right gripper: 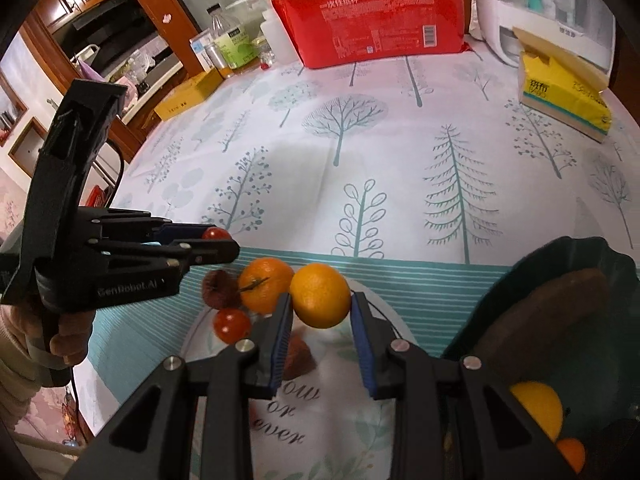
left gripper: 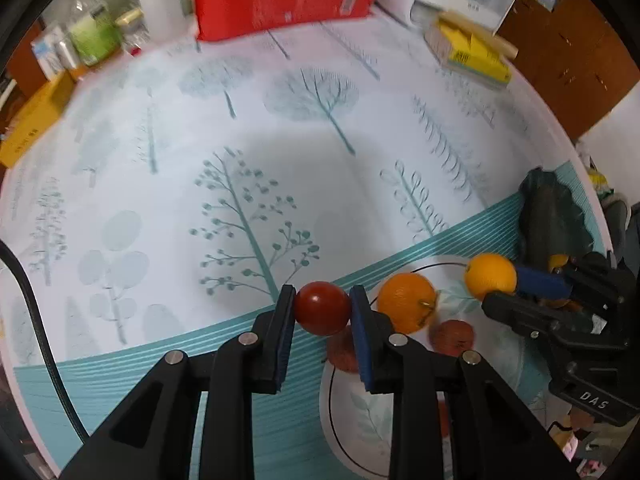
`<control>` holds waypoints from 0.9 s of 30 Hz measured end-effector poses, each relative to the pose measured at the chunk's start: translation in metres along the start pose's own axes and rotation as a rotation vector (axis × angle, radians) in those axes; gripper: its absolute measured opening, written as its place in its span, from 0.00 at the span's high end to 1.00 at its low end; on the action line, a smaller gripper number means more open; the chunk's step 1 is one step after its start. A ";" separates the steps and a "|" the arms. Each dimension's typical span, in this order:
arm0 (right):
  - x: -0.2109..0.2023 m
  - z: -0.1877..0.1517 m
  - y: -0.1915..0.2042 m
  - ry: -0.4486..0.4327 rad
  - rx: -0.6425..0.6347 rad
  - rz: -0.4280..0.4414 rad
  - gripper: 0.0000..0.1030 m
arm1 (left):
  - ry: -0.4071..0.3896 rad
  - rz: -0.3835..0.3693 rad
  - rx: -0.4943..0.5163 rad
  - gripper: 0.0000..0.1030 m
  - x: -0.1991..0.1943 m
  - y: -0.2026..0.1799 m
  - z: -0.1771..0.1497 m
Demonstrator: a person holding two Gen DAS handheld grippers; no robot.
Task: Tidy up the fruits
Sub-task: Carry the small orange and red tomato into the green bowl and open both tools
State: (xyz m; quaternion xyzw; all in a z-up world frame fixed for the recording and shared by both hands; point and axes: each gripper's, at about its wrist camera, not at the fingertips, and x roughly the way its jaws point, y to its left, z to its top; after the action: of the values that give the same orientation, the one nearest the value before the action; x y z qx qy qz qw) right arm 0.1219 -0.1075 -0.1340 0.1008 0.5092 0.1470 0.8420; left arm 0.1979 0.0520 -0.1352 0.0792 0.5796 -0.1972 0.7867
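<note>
My left gripper (left gripper: 322, 306) is shut on a small red tomato (left gripper: 322, 307) and holds it above the left rim of a white plate (left gripper: 352, 416). My right gripper (right gripper: 320, 298) is shut on a yellow-orange citrus (right gripper: 320, 295) above the same plate (right gripper: 352, 364). On the plate lie an orange with a stem (right gripper: 266, 285), a dark wrinkled fruit (right gripper: 218, 290) and another red tomato (right gripper: 231, 325). A dark green bowl (right gripper: 576, 264) to the right holds a brown item, a yellow fruit (right gripper: 538, 406) and a small orange one.
The table wears a tree-print cloth (right gripper: 360, 160). At the back stand a red paper-cup pack (right gripper: 372, 12), bottles (right gripper: 230, 40), a yellow box (right gripper: 188, 94), a yellow tissue pack (right gripper: 564, 96) and a white appliance (right gripper: 552, 4).
</note>
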 end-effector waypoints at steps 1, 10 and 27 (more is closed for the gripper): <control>-0.005 -0.001 0.002 -0.008 0.001 0.000 0.71 | -0.013 0.009 0.004 0.75 -0.008 -0.001 -0.002; -0.063 -0.020 0.017 -0.107 0.025 0.014 0.71 | -0.123 0.027 0.126 0.75 -0.082 -0.048 -0.025; -0.189 -0.066 -0.028 -0.246 0.078 -0.109 0.71 | -0.222 -0.100 0.293 0.75 -0.130 -0.197 -0.024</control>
State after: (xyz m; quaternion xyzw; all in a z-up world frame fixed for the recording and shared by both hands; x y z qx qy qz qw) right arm -0.0151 -0.1986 -0.0165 0.1227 0.4123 0.0675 0.9002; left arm 0.0655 -0.0904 0.0005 0.1420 0.4575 -0.3257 0.8151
